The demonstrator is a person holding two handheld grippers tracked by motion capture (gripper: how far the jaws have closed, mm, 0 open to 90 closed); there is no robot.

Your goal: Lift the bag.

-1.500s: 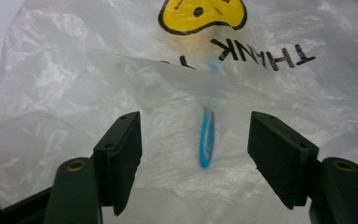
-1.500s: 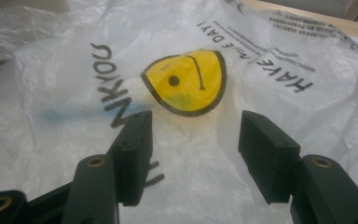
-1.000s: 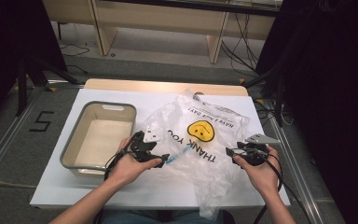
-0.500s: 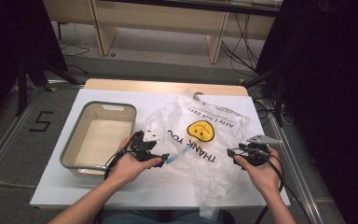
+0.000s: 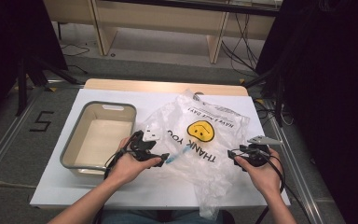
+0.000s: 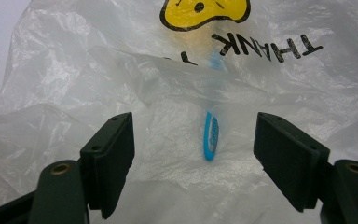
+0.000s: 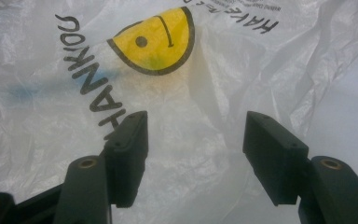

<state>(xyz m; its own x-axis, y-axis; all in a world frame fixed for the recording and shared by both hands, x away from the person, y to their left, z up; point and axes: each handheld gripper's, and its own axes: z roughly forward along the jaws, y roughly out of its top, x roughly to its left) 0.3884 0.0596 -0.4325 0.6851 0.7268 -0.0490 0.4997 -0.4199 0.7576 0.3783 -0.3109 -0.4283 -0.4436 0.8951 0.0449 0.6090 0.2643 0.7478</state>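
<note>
- White table [image 5: 121, 196]: carries every item listed below; a person's two forearms enter from the near edge
- Clear plastic bag [image 5: 200, 140]: lies crumpled and spread flat over the middle and right of the table, printed with a yellow smiley face [image 5: 201, 130] and black "THANK YOU" lettering; one tail of the bag hangs past the near table edge
- Grey tub [image 5: 70, 151]: sits on the left part of the table, just beside the bag's left edge, with a pale inside
- Left gripper [image 5: 165, 157]: held low over the bag's left part, pointing toward the lettering; in the left gripper view its jaws stand wide apart with bag film below and nothing pinched
- Right gripper [image 5: 233, 156]: held at the bag's right side, pointing left; its jaws have just been opening and stand wide in the right gripper view, with only bag film beneath them, not clamped
- Blue pen-like object [image 6: 210, 137]: lies on the bag just ahead of the left gripper's jaws, its far end running under a fold of film; what it is exactly cannot be told
</note>
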